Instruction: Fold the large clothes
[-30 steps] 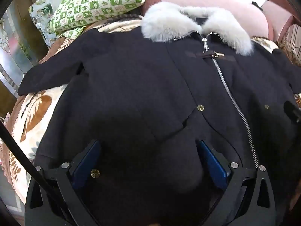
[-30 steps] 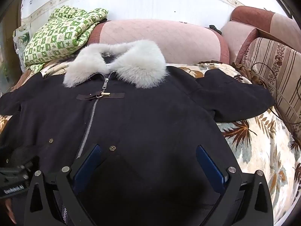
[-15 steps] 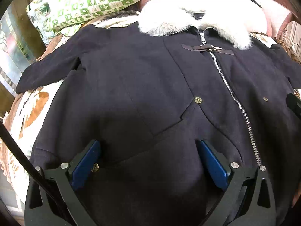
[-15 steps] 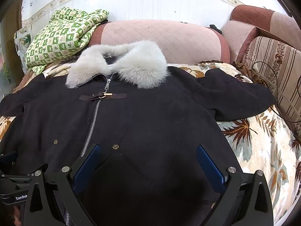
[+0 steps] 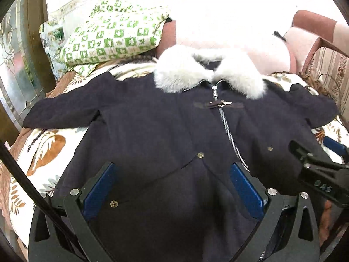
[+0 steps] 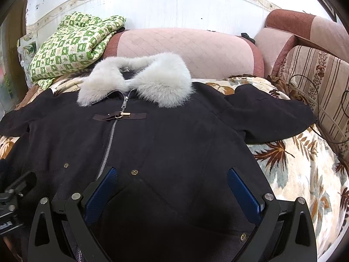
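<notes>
I've got the dark coat [image 6: 174, 135] laid flat on the leaf-print bed [image 6: 301, 170], zipped up, its length running from the fur collar [image 6: 135, 78] at the headboard end down to the hem at the near edge. Both sleeves point out sideways. My left gripper [image 5: 174, 187] and right gripper [image 6: 172, 187] hover over the lower front, jaws spread wide, holding nothing. Only the left view catches the right gripper from the side; the right view shows the wall clearly.

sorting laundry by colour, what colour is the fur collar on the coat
The fur collar is pale grey-white, on a dark navy-black coat. The right wrist view shows it best.
</notes>
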A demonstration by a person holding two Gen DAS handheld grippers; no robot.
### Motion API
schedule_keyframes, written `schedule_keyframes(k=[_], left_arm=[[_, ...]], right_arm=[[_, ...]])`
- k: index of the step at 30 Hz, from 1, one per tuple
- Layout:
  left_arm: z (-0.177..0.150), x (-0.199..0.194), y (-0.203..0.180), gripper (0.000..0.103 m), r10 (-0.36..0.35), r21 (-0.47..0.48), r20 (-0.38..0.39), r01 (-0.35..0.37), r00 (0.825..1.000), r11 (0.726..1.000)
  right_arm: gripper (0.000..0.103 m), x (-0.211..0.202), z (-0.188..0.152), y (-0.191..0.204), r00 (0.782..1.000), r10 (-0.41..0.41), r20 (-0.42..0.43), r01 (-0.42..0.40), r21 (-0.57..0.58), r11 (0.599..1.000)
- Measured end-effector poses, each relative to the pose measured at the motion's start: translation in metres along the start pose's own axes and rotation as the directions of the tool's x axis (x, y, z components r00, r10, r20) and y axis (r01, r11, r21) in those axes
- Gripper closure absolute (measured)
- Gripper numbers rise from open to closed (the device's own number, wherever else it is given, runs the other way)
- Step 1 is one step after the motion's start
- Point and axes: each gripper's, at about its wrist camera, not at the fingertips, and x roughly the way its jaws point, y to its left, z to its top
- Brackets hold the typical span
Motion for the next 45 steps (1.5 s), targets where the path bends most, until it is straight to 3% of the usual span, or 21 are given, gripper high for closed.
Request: schedule_keyframes(k=[4,10,20,25,34,45], left_arm=[[-0.002,-0.005,-0.004,0.0,-0.008,0.017,0.008,0.008,1.0,1.0],[-0.001,-0.007,0.001,0.0,0.034,-0.002,0.015,-0.034,0.999,0.999],[0.002,-0.023,0.003,0.0,0.03,-0.039,0.098,-0.026,0.995,0.999],[0.003,-0.03,0.006,0.0,0.068,-0.053,0.154,-0.06,0.986,0.997],[0.001,-0.017,0.003,0.0,0.088,-0.027,0.079,-0.086,0.993,0.996],[-0.001,-0.008,0.004,0.0,0.064,-0.026,0.033,-0.063,0.997,0.998]], right_arm=[[0.001,0.001,-0.001,0.001,1.0,0.0,-0.004,0.0,-0.007,1.0],[0.001,0.002,-0.001,0.001,1.0,0.001,-0.006,-0.001,-0.006,1.0],[0.001,0.001,-0.002,0.004,1.0,0.005,-0.006,-0.005,-0.012,1.0],[0.001,0.002,-0.003,0.004,1.0,0.004,-0.009,-0.004,-0.012,1.0],[0.001,0.003,-0.004,0.008,1.0,0.007,-0.017,-0.007,-0.019,1.0],[0.001,0.005,-0.005,0.008,0.999,0.015,-0.03,-0.015,-0.006,1.0]])
